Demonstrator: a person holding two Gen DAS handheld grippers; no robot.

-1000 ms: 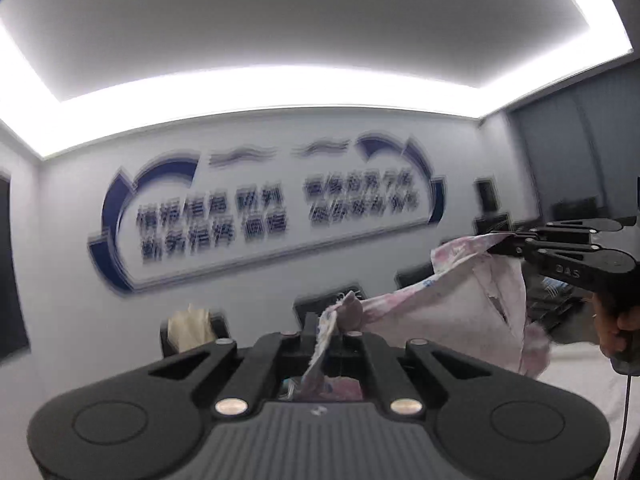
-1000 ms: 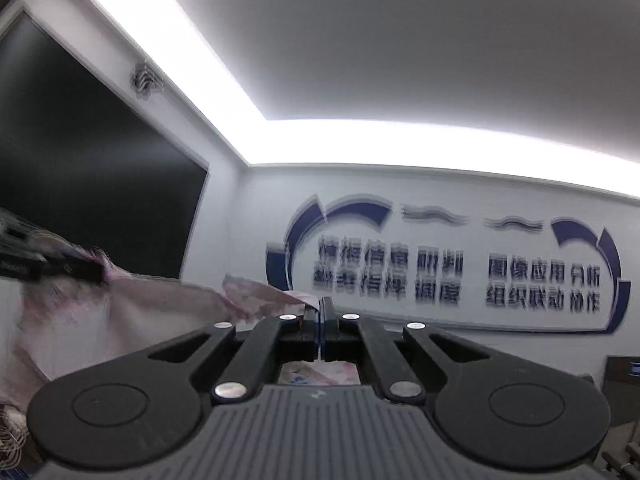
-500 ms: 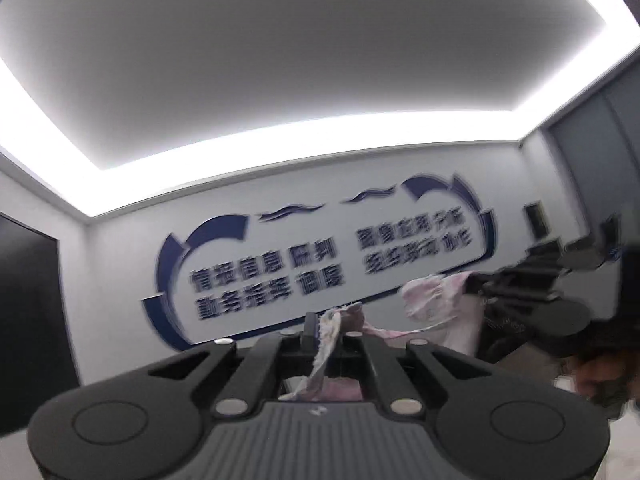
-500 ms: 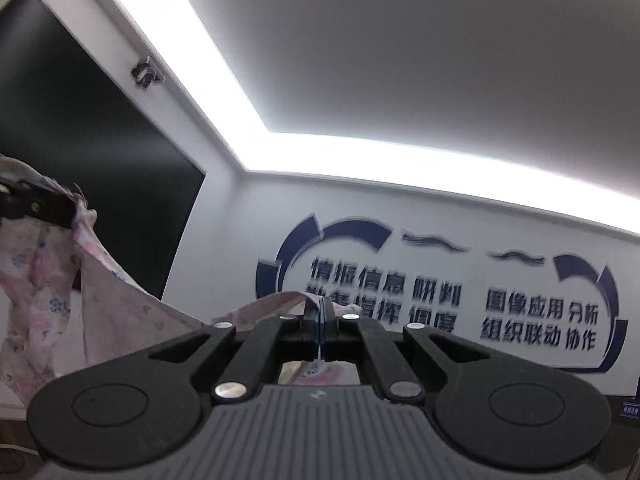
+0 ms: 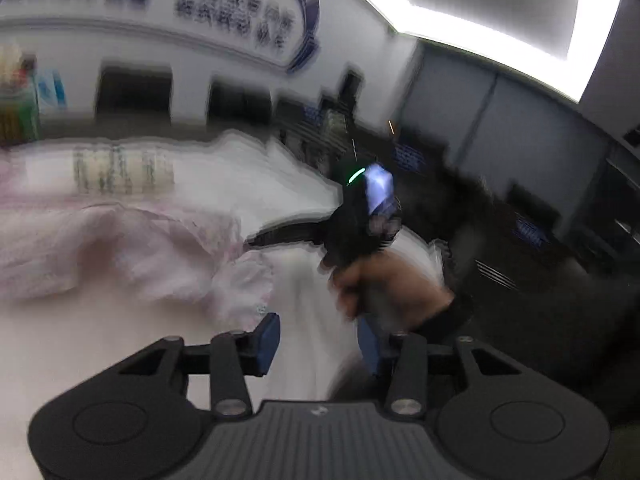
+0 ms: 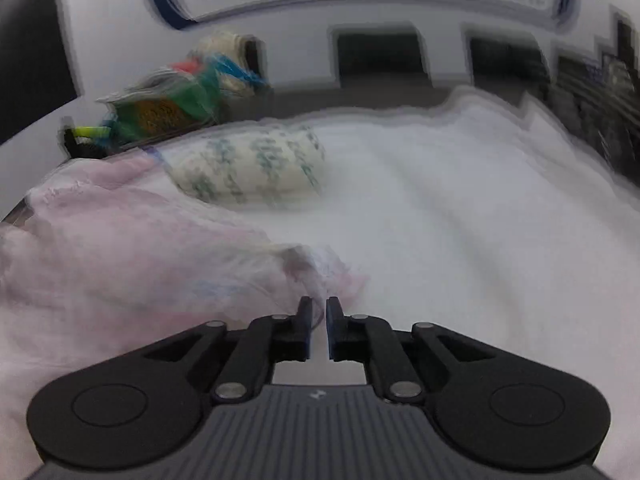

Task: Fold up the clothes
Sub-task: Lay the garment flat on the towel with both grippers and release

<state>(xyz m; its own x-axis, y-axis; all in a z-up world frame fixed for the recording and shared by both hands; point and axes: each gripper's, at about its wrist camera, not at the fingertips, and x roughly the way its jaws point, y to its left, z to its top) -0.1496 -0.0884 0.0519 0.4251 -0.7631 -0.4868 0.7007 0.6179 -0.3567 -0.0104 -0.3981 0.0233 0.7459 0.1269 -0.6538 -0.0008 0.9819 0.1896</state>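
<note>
A pale pink floral garment (image 5: 120,252) lies spread on the white bed sheet (image 5: 100,352); it also shows in the right wrist view (image 6: 120,264). My left gripper (image 5: 318,338) is open and empty, just right of the garment's near edge. My right gripper (image 6: 316,316) has its jaws a narrow gap apart at the garment's right edge, with a thin bit of cloth (image 6: 318,300) at the tips. In the left wrist view the right gripper (image 5: 256,240) touches the garment, held by a hand (image 5: 384,284). Both views are motion-blurred.
A folded white cloth with green print (image 6: 252,168) lies further back on the bed sheet (image 6: 460,220). Colourful bags (image 6: 172,100) sit at the far left edge. Dark chairs (image 6: 380,56) line the wall behind. The room floor drops off right of the bed (image 5: 540,320).
Both grippers swung down from facing the ceiling and wall to the bed. The garment went from held up in the air to lying on the sheet. The left gripper opened and let go.
</note>
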